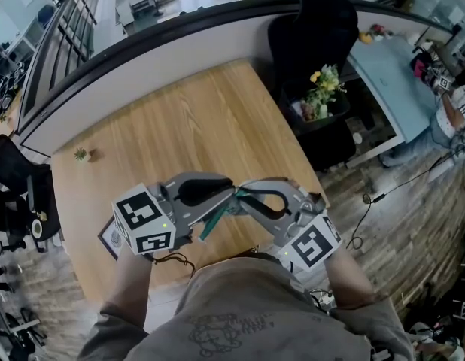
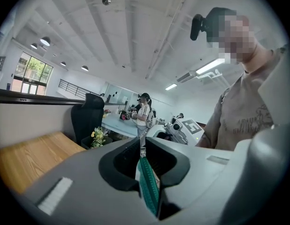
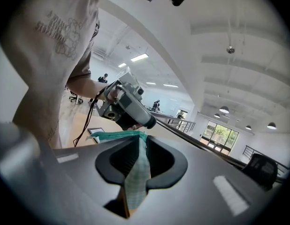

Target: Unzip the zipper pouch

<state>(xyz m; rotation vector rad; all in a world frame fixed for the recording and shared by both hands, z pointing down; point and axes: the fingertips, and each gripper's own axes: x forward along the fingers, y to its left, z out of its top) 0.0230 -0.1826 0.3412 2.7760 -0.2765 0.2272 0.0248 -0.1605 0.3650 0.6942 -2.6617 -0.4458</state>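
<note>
- Two grey hand-held grippers meet tip to tip in front of the person's chest, above the near edge of a light wooden table [image 1: 195, 126].
- Between them hangs a teal-green fabric zipper pouch [image 1: 216, 216], lifted clear of the table and slanting down towards the person.
- The left gripper [image 1: 229, 192] is clenched on the pouch. In the left gripper view its jaws pinch the green toothed zipper strip [image 2: 148, 186], which runs edge-on between them.
- The right gripper [image 1: 242, 198] is also clamped on the pouch. In the right gripper view pale green woven cloth [image 3: 135, 177] fills the narrow gap between its jaws and folds off to the left.
- Both marker cubes sit at the outer ends, close to the person's wrists.
- Beyond the table's far right corner stand a black office chair [image 1: 315, 28] and a bunch of yellow flowers [image 1: 324, 87].
</note>
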